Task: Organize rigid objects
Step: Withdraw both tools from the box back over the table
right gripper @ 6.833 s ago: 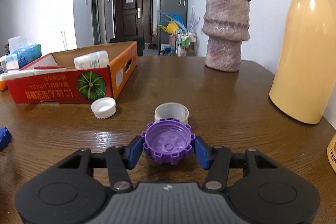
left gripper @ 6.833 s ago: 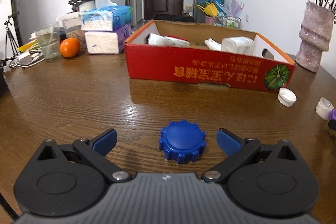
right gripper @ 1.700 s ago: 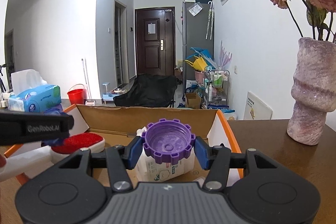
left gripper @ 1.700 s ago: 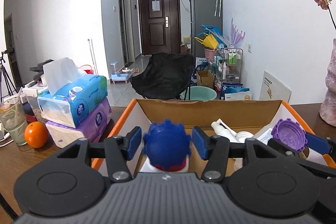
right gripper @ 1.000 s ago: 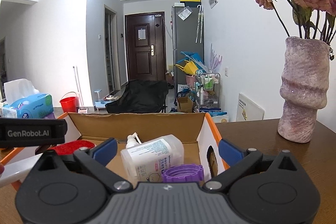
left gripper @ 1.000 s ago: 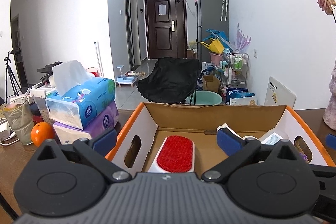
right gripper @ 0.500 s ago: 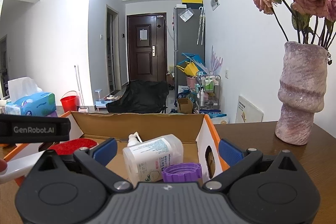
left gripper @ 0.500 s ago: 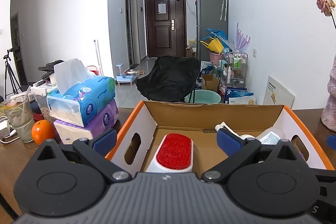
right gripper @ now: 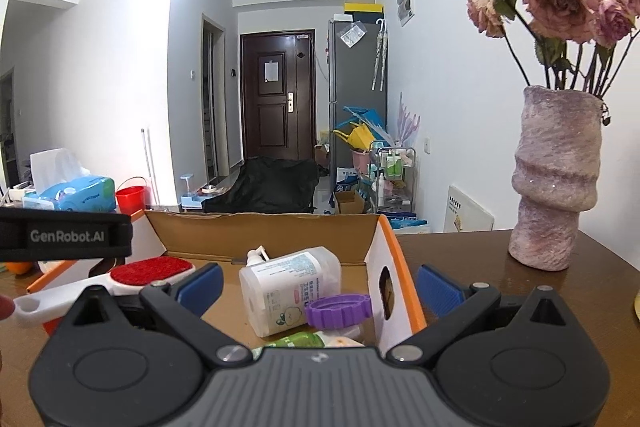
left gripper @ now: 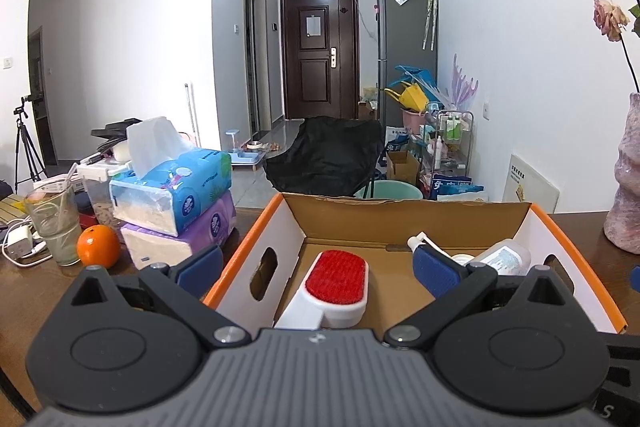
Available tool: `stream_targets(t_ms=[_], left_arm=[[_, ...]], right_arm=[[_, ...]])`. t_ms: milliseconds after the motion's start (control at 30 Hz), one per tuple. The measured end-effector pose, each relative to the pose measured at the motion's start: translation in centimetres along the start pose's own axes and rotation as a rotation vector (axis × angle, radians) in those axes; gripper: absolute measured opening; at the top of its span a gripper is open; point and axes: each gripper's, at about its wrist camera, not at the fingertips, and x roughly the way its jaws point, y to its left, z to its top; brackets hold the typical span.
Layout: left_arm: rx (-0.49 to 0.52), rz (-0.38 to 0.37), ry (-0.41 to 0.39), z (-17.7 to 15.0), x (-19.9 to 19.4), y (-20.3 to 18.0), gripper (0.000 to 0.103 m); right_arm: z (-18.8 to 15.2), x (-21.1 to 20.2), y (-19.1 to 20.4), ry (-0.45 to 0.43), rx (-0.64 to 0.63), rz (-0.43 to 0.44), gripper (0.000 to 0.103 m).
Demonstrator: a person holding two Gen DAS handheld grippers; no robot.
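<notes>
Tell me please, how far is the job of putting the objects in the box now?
Done: the purple cap lies in the cardboard box beside the pump bottle, and the red brush is in there too. The blue cap is not visible now. In hand: nothing; the left tool and right tool are both open and empty over the box. Left: cannot tell; the table near the box is out of view.

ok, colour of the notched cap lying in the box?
Purple. The notched cap lies beside the white bottle in the cardboard box; the right wrist view shows it best.
</notes>
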Motion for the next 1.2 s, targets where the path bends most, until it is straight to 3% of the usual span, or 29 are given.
stream_targets(t_ms=[1200], left_arm=[[-0.028,0.022,-0.01,-5.0,-10.1,1.9,0.103]], right_arm=[[-3.6,-12.6,-2.4,-0.072,0.014,-0.035,0.103]])
